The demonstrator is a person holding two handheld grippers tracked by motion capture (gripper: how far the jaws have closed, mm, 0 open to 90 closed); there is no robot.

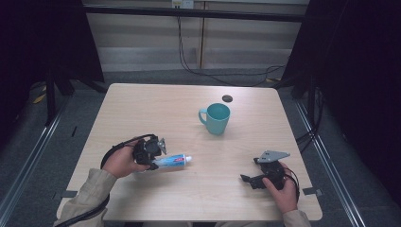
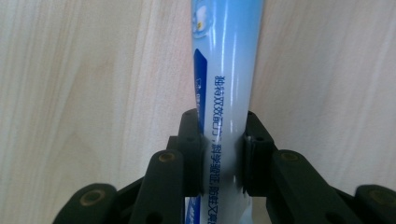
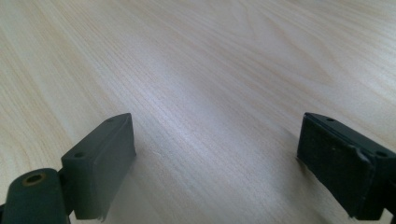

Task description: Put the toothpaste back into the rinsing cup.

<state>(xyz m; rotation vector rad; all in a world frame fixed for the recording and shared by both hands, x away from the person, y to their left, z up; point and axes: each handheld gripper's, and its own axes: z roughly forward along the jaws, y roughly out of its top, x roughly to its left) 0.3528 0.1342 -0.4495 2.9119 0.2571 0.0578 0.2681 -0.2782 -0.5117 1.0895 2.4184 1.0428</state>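
Left gripper (image 2: 223,163) nearest lens: jaws clamped on tube (image 2: 226,93), pads pressing both flanks near tail end. Tube lay on table (image 1: 142,109), front-left area, cap end toward centre, seen in high view as tube (image 1: 174,161) beside left gripper (image 1: 153,153). Right gripper (image 3: 217,163): jaws wide, nothing between, bare wood below. Right gripper (image 1: 249,179) rested front-right. Mug (image 1: 215,118) upright, well apart, behind both.
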